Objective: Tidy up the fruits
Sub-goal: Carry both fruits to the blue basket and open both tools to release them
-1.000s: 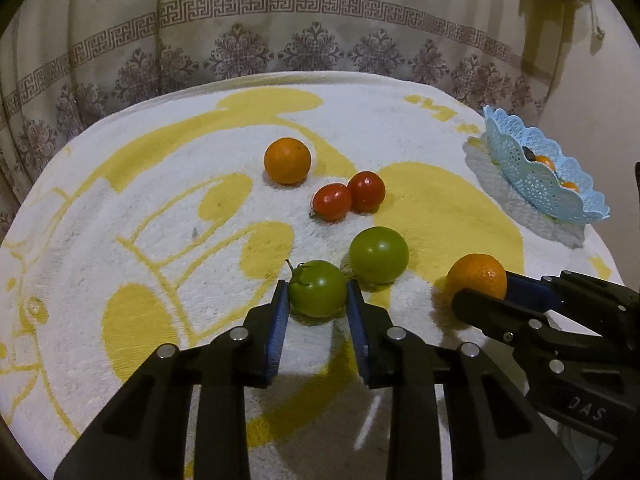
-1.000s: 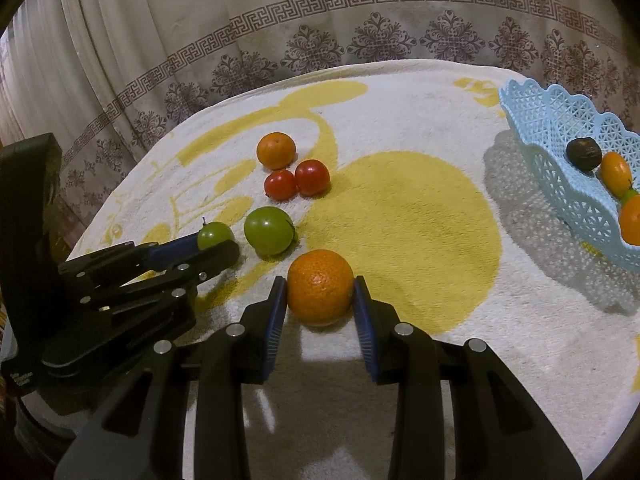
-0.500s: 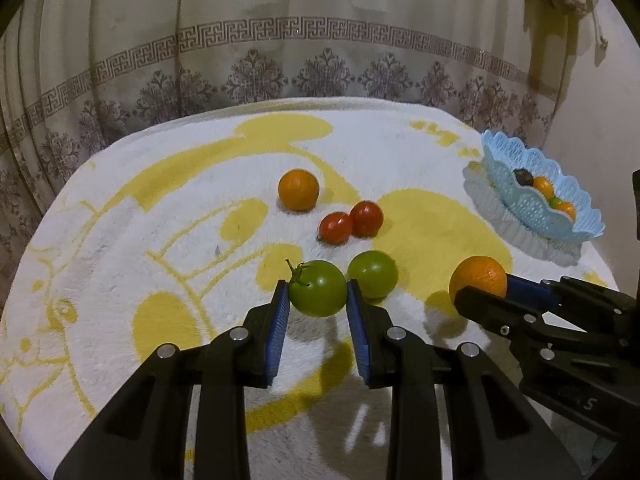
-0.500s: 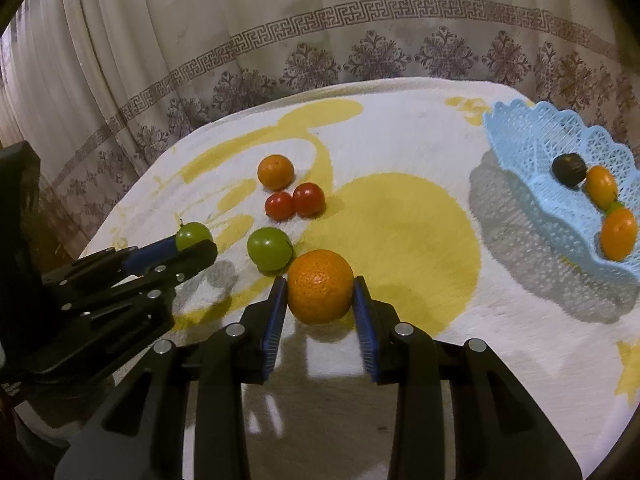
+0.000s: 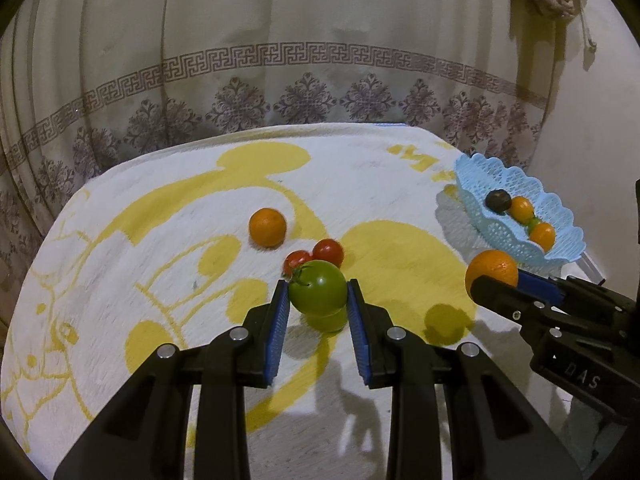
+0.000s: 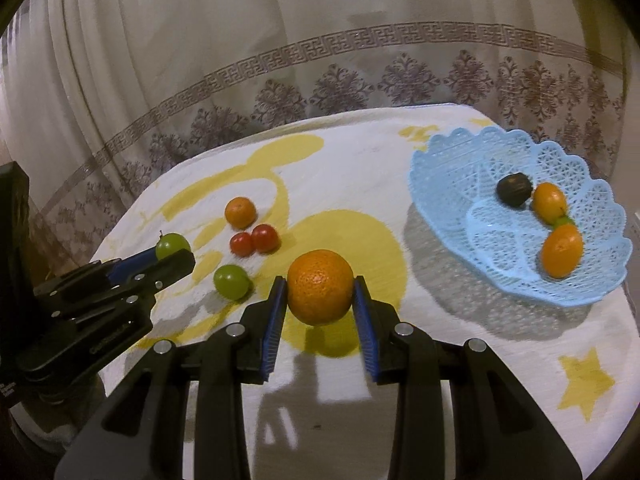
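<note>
Green tomato (image 5: 318, 288) is clamped between the pads of the left gripper (image 5: 318, 300), lifted clear of the towel (image 5: 160, 208), centre frame. An orange (image 6: 320, 287) is likewise clamped in the right gripper (image 6: 320, 300). The blue basket (image 6: 448, 176), upper right, is already part filled. Risks judged: smooth round fruit may slip from the pads in transit; released fruit may roll against the basket's contents.
</note>
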Demonstrator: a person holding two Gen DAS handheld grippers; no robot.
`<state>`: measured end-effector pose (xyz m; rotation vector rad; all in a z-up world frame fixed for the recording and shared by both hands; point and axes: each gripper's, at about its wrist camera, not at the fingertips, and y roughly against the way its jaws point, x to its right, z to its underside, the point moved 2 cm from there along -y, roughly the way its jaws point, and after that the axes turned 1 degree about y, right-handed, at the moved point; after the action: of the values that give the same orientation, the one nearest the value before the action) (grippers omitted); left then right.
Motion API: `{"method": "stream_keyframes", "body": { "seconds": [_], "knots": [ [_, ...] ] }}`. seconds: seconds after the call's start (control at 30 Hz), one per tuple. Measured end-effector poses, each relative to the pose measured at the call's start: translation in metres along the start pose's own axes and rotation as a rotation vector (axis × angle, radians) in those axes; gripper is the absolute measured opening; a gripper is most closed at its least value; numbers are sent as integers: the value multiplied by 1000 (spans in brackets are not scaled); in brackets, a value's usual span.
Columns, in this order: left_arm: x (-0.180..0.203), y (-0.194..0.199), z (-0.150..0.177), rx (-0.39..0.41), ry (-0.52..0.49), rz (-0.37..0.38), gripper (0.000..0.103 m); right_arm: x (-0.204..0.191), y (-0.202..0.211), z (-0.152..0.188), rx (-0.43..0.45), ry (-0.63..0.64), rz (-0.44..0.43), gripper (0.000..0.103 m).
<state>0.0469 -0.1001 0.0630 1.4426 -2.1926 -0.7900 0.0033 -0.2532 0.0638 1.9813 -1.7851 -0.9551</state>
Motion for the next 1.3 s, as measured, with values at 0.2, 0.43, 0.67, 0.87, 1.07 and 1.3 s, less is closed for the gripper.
{"method": "stream_keyframes", "body": {
  "seconds": [0.2, 0.43, 0.67, 0.87, 1.07, 1.3],
  "knots": [
    [14, -1, -8, 10, -22, 12, 29, 13, 11, -8, 37, -13, 27, 35],
    [41, -6, -22, 22, -67, 37, 29, 43, 27, -17, 81, -53, 80, 35],
    [68, -14, -34, 28, -101, 73, 29, 79, 40, -19, 100, -94, 143, 35],
    [95, -25, -45, 22, -128, 121, 29, 109, 47, -16, 107, -139, 185, 35],
    [123, -35, -52, 25, -162, 167, 29, 127, 50, -14, 114, -179, 208, 35],
    [150, -45, -55, 24, -207, 213, 30, 139, 52, -15, 119, -206, 219, 35]
  ]
}}
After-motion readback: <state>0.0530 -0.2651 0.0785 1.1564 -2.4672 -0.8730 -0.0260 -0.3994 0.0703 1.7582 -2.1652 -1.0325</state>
